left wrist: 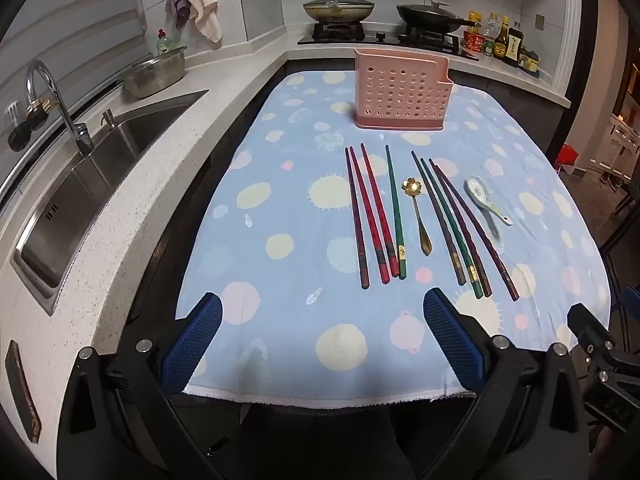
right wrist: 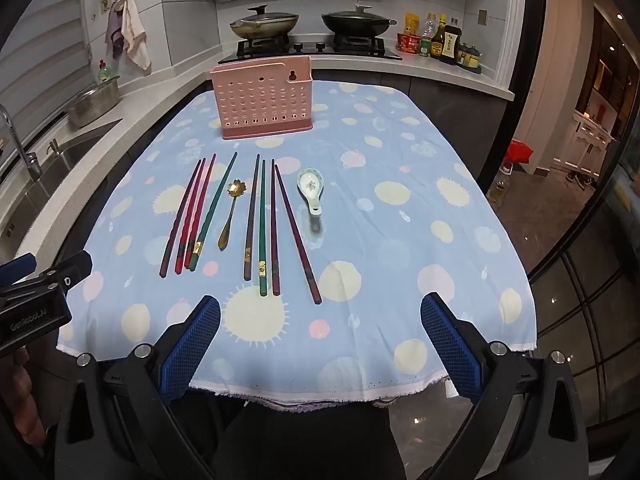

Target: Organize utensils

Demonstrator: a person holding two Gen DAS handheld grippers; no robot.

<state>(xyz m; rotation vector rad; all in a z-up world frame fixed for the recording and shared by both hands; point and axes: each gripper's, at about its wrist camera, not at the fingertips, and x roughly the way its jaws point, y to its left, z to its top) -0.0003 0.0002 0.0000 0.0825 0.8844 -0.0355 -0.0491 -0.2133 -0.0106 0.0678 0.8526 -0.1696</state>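
left wrist view: spread wide and holding nothing, left gripper point(left wrist: 322, 312) low at the near hem of the cloth point(left wrist: 280, 184), its right pad point(left wrist: 452, 336) just short of the butt ends of the chopsticks point(left wrist: 376, 216). laid out between gripper and holder point(left wrist: 402, 94), eight sticks in two fans of four, long axes running away toward the holder, thick ends nearest. gold spoon point(left wrist: 418, 216) in the gap between the fans, bowl toward the holder, handle back toward the fingers. ceramic spoon point(left wrist: 486, 198) on the far right of the row, bowl also toward the holder. everything ahead and a little right of the left jaws. right gripper's black body point(left wrist: 600, 360) at the right edge.

right wrist view: right gripper point(right wrist: 320, 314) likewise fully apart and empty, at the same hem. right fan of sticks point(right wrist: 272, 232) ending just beyond its fingertips; left fan point(right wrist: 188, 220) off toward the left gripper point(right wrist: 36, 292), visible at the left edge. white spoon point(right wrist: 312, 192) dead ahead, near the holder point(right wrist: 262, 98) side of the row. holder upright and empty, far end of the cloth.

likely call: sticks lie lengthwise to both sets of fingers, so a pinch near the thick ends, right hand nearer the right fan, left hand the left.
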